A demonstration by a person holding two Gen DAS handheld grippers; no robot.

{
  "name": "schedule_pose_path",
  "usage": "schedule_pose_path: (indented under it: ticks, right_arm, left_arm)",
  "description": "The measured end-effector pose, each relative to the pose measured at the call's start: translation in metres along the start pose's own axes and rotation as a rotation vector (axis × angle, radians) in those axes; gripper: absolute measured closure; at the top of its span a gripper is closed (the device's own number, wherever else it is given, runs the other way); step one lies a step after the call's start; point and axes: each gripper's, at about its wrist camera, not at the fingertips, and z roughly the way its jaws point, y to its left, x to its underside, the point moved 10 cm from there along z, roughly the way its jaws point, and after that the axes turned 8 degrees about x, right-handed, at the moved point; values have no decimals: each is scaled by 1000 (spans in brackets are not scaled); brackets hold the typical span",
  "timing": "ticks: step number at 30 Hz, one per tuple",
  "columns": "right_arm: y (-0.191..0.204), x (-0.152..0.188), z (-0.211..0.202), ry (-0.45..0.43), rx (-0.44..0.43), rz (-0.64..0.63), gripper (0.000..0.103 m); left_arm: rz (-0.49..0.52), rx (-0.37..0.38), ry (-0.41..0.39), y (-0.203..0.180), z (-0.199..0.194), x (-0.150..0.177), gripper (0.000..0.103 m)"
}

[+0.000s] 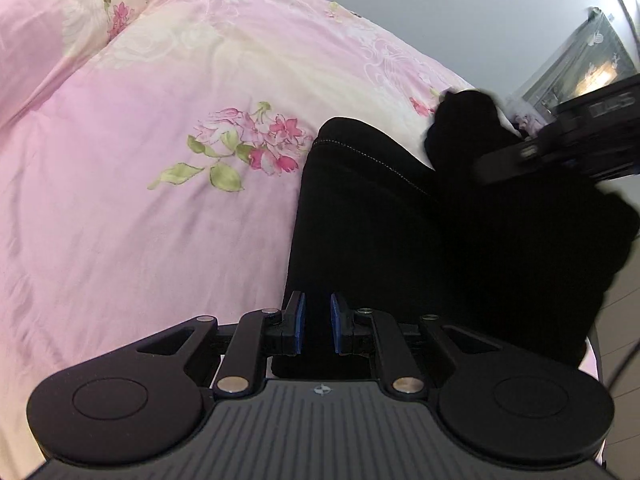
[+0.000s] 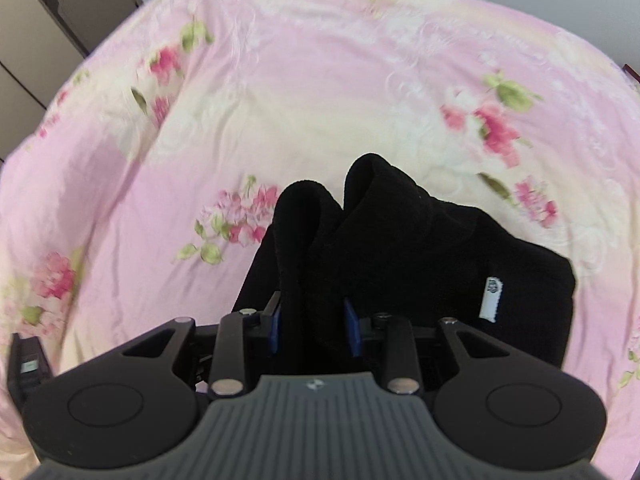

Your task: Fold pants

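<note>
Black pants (image 1: 400, 220) lie on a pink floral bedspread (image 1: 140, 200). My left gripper (image 1: 317, 322) is shut on a fold of the black fabric, its blue pads (image 1: 299, 320) pressing the cloth. My right gripper (image 2: 314, 326) is shut on a thick bunch of the pants (image 2: 400, 248), which rise in two rounded folds ahead of it. A white label (image 2: 493, 298) shows on the fabric at the right. The right gripper's body shows in the left wrist view (image 1: 580, 140), above the far end of the pants.
The bedspread (image 2: 320, 100) fills both views. A pillow (image 1: 60, 32) lies at the far left. A grey wall and a framed dark panel (image 1: 580, 68) stand beyond the bed. Wardrobe doors (image 2: 52, 20) show at the upper left of the right wrist view.
</note>
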Motion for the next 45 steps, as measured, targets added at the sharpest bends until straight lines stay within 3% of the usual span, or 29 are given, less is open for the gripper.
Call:
schedule_pose_path:
  ticks: [4,8,11,14,18,21,26,28,32,34,37,42,45]
  right_arm:
    - [24,8,42,66,32,-53,72]
    - [36,12,52,106,43,-73,61]
    - [39,9,43,98,13,-62,56]
    - [46,6,19,79,-117,-25,57]
    - [29,3,-14,-4,-39,-92,57]
    - [-4,13,-27,-15,-3,-75,57]
    - [-74,48,-33,-20,81,-65,56]
    - [-100,65,-29,-13,101,-68,56]
    - [-144,100,-16,2,125,-79,62]
    - [-161,115,-8,13,117,-66,67]
    - [-176,132,2,3,102,-70,72]
    - [-160,142,16,-36,-36,-79,76]
    - [-146,141,37,-53,-76,-53,76]
  left_arm:
    - [-3,24,16,4,-3,3,88]
    - [-19,39,24,9,-11,5,86]
    - [-16,36,9,10,-19,2,86]
    - [-16,41,-13,5,-31,-4,86]
    - [10,54,-54,-16,-50,-19,83]
    - [26,95,-83,-39,-57,-32,72]
    - [25,139,-92,-75,-40,-51,40]
    - [7,128,-54,-80,-20,-51,39]
    - [7,30,46,-76,22,-42,41]
    - [32,10,110,-76,34,-33,73]
    - [96,-49,116,-81,30,-29,82]
    - [238,-170,155,-88,22,-25,85]
    - [244,-206,169,-78,25,-16,84]
